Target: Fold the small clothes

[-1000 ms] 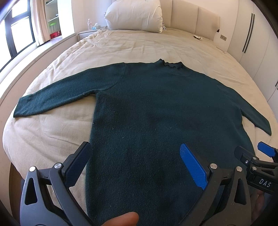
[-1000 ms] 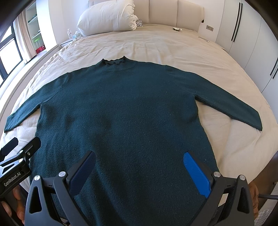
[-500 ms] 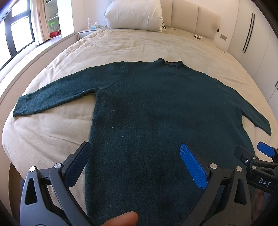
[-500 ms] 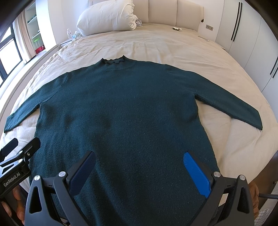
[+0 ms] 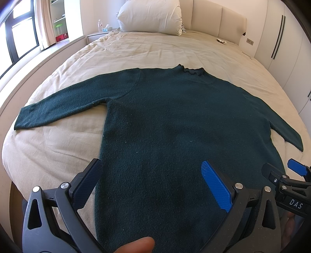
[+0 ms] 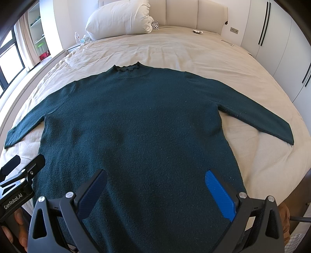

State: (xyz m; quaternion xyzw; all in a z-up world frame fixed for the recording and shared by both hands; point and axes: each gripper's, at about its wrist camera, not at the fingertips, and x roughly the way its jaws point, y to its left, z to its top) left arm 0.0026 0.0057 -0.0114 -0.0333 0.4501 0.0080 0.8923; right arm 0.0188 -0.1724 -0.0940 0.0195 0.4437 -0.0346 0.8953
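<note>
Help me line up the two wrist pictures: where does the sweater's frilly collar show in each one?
Left wrist: the collar sits right of centre, in the upper third.
Right wrist: the collar sits left of centre, in the upper third.
Shared landmark: the white pillow at the headboard, beyond the collar in both.

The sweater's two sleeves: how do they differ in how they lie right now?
In the right wrist view, the left sleeve ends near the bed's window-side edge, while the right sleeve ends on open bedding toward the wardrobe side. The left sleeve is nearest the left gripper; the right gripper hovers over the hem. Both lie flat, spread outward, unfolded.
</note>
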